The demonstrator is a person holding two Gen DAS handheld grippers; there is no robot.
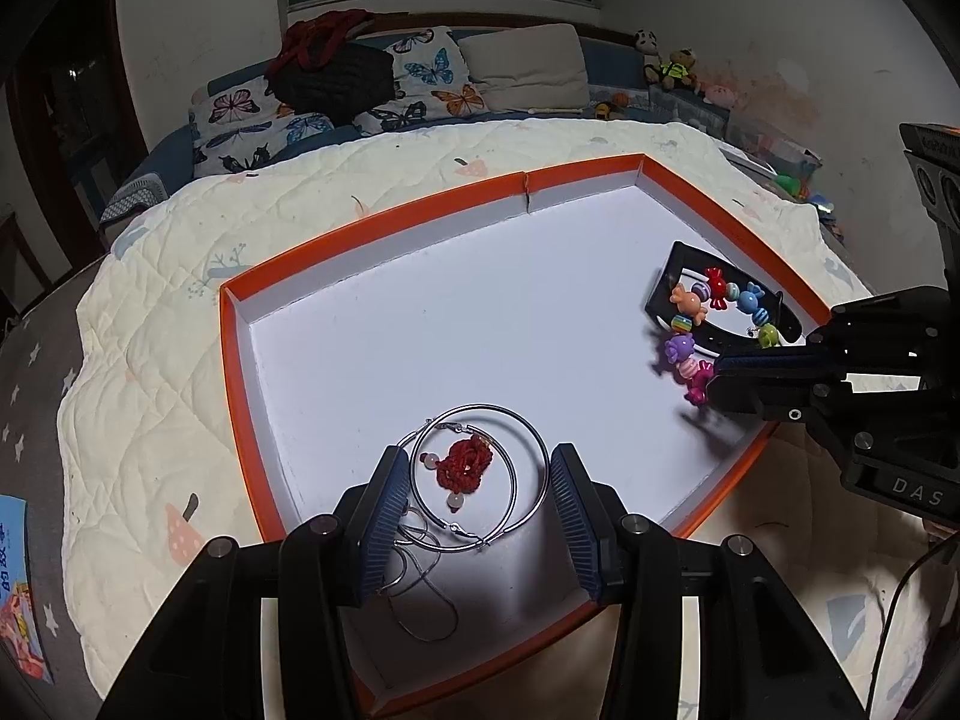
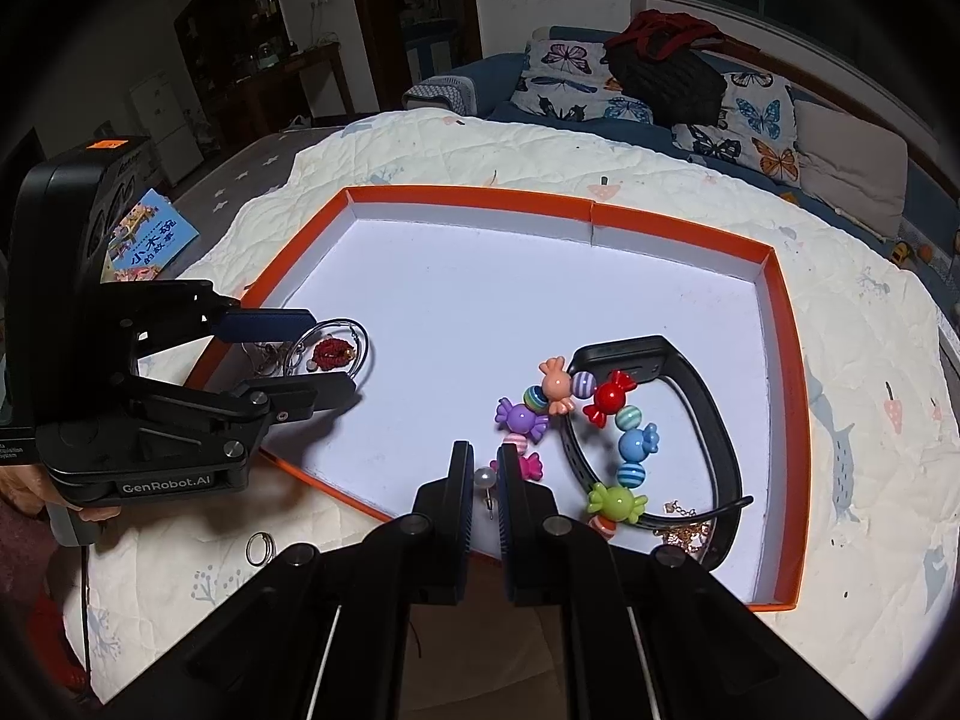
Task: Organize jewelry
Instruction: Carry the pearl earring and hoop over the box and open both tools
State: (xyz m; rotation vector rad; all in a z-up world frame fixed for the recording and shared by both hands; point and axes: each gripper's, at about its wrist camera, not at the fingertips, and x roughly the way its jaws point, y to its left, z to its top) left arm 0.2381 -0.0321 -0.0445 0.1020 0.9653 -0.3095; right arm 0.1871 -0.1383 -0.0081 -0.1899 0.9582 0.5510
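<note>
My left gripper (image 1: 480,471) is low over the near corner of the orange-rimmed white tray (image 1: 384,216). The larger of two silver hoop earrings (image 1: 534,462) reaches from pad to pad, so the gripper is shut on it. A red knotted charm (image 1: 465,465) lies inside the hoops, and a thin silver chain (image 1: 420,594) trails under the left finger. My right gripper (image 2: 483,471) is shut on a small pearl pin (image 2: 483,477) at the tray's near edge, beside the candy-bead bracelet (image 2: 564,396). The bracelet lies over a black watch band (image 2: 702,408).
A gold chain (image 2: 684,531) lies by the band's near end. A small ring (image 2: 259,547) sits on the cream quilt (image 2: 540,144) outside the tray. A blue picture book (image 2: 150,240) is on the grey mat at far left. Pillows and a dark bag line the back.
</note>
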